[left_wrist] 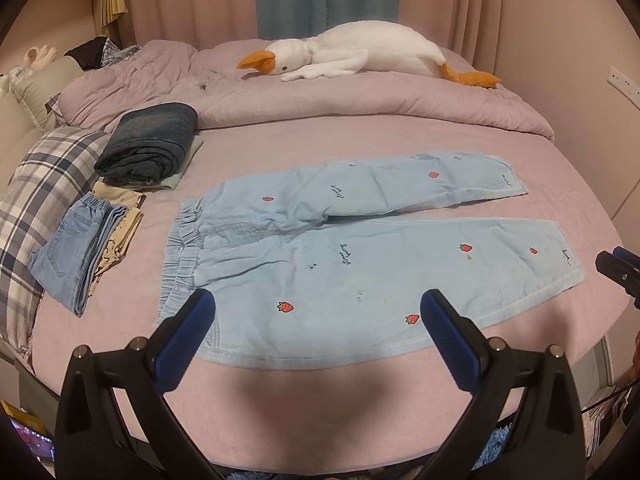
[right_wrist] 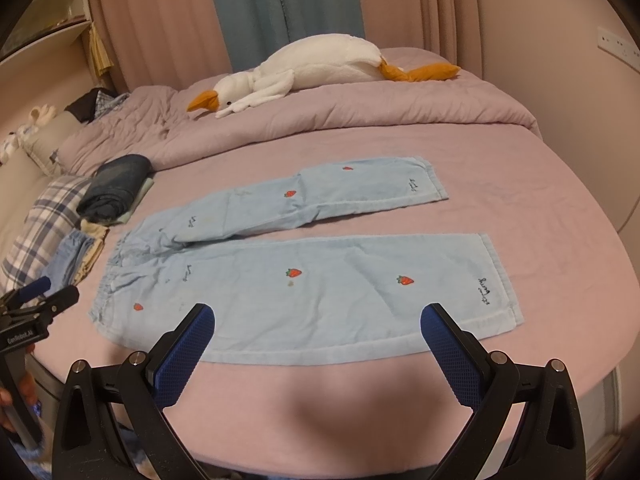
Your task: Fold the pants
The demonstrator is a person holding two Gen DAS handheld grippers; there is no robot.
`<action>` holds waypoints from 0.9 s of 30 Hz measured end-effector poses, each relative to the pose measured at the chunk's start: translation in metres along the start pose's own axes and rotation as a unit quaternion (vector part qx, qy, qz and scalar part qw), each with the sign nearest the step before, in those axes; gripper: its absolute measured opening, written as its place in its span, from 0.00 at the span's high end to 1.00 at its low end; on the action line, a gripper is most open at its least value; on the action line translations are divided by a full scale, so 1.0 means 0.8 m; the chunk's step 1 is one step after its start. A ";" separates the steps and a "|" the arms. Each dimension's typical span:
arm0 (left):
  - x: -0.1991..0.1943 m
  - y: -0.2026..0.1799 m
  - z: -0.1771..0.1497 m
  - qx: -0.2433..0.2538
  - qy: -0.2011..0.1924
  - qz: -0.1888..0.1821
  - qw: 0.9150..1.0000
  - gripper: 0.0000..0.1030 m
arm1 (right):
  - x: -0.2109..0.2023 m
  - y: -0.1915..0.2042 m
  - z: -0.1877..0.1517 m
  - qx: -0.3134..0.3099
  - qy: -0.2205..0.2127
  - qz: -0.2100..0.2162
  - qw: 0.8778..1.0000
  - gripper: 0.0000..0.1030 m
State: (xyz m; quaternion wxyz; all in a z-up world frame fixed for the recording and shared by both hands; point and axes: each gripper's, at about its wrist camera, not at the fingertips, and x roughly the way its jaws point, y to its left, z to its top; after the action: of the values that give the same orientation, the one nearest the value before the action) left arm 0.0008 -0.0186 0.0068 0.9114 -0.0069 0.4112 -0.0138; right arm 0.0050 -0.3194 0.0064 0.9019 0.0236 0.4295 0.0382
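Note:
Light blue pants (left_wrist: 360,256) with red strawberry patches lie flat on the pink bed, waistband to the left, both legs spread apart toward the right. The same pants (right_wrist: 304,284) fill the middle of the right wrist view. My left gripper (left_wrist: 318,312) hovers open above the near leg by the waistband, nothing between its blue pads. My right gripper (right_wrist: 318,322) is open too, over the near leg's lower half close to the hem. Each gripper shows at the edge of the other's view: the right gripper (left_wrist: 618,270), the left gripper (right_wrist: 44,294).
Folded clothes sit left of the pants: a dark blue roll (left_wrist: 150,142) and a stack of jeans (left_wrist: 80,248). A plaid pillow (left_wrist: 44,200) lies at the left. A bunched purple duvet (left_wrist: 360,100) with a white plush goose (left_wrist: 360,52) lies behind. The bed's front edge (left_wrist: 320,456) is near.

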 end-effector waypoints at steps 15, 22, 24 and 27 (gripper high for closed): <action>0.102 0.181 -0.065 -0.252 0.027 -0.016 0.967 0.01 | 0.112 0.149 -0.065 -0.231 0.015 0.058 0.971 0.01; 0.135 0.233 -0.107 -0.338 0.058 -0.027 0.939 0.04 | 0.154 0.264 -0.105 -0.377 -0.011 0.130 0.917 0.13; 0.148 0.233 -0.109 -0.347 0.067 -0.027 0.935 0.08 | 0.161 0.286 -0.117 -0.413 -0.026 0.129 0.901 0.22; 0.151 0.234 -0.103 -0.345 0.047 -0.010 0.938 0.20 | 0.175 0.309 -0.128 -0.466 -0.065 0.103 0.876 0.23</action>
State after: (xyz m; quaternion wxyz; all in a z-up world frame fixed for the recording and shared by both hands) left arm 0.0227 0.1647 -0.1423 0.8325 -0.3240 0.4334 0.1191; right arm 0.0012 -0.0598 -0.1479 0.8252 -0.3529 0.2976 0.3254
